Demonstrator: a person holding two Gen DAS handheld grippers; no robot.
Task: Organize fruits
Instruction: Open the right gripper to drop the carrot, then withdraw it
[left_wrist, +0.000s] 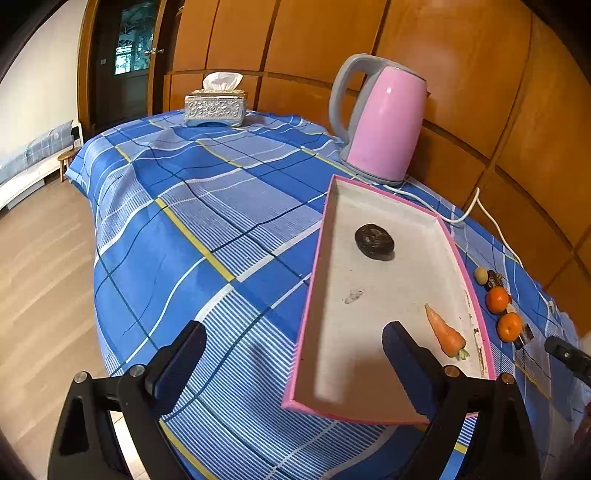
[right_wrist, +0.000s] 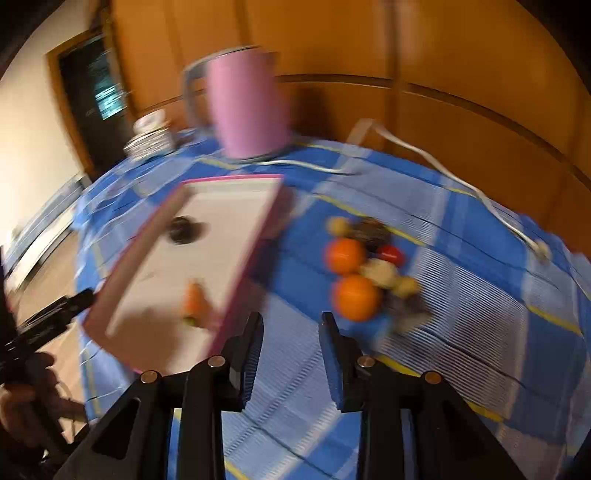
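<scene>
Right wrist view: the right gripper (right_wrist: 291, 354), jaws a little apart and empty, hovers near the nearer tangerine (right_wrist: 355, 297), just right of the pink tray (right_wrist: 242, 254). It looks light, firm and roundish; I'd grip across its middle. Left gripper (left_wrist: 295, 365) stands wide open, empty.

Glossy plastic kettle (left_wrist: 384, 122); checked cloth tablecloth (left_wrist: 207, 221).

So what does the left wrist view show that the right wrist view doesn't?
Only the left wrist view shows the left gripper, wide open above the tray's edge, and a sharp tissue box. Only the right wrist view shows the right gripper, nothing between its fingers, and a red fruit in the pile. Both show the pink tray, carrot, dark fruit, two oranges and pink kettle.
</scene>
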